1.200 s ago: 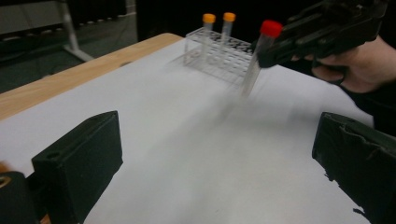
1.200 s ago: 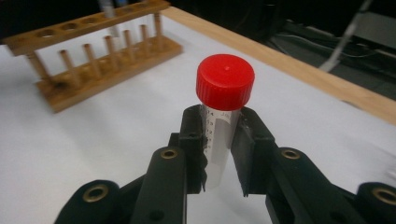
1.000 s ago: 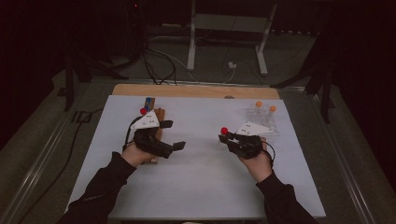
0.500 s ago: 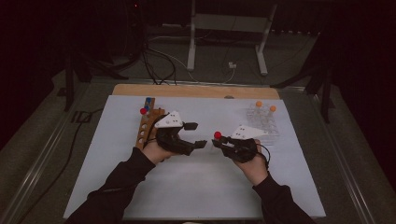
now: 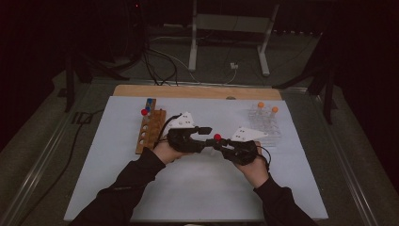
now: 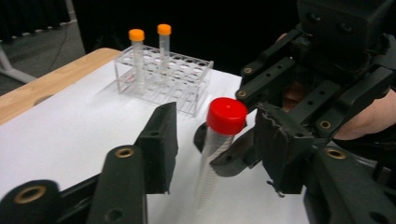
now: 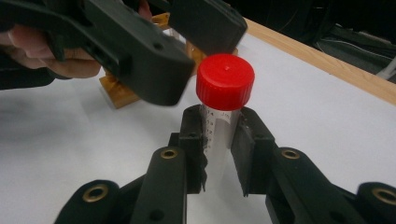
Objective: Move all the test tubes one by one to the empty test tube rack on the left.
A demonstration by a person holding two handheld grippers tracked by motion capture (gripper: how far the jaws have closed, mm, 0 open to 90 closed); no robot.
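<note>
A clear tube with a red cap [image 7: 225,81] stands upright between the jaws of my right gripper [image 7: 222,128], which is shut on its body. In the high view that red cap [image 5: 217,137] sits at the table's middle, where the two grippers meet. My left gripper [image 6: 219,154] is open, one jaw on each side of the tube [image 6: 219,140] without touching it. The left gripper's fingers [image 7: 140,42] hang over the cap in the right gripper view.
A wooden rack [image 5: 149,132] lies left of the hands, with another red-capped tube [image 5: 144,112] at its far end. A clear plastic rack [image 5: 266,123] with two orange-capped tubes [image 6: 137,35] stands at the back right. The white mat [image 5: 197,188] covers the table.
My left gripper has swung right from the wooden rack to the middle, and its open jaws now flank the tube. My right gripper has carried the tube slightly left.
</note>
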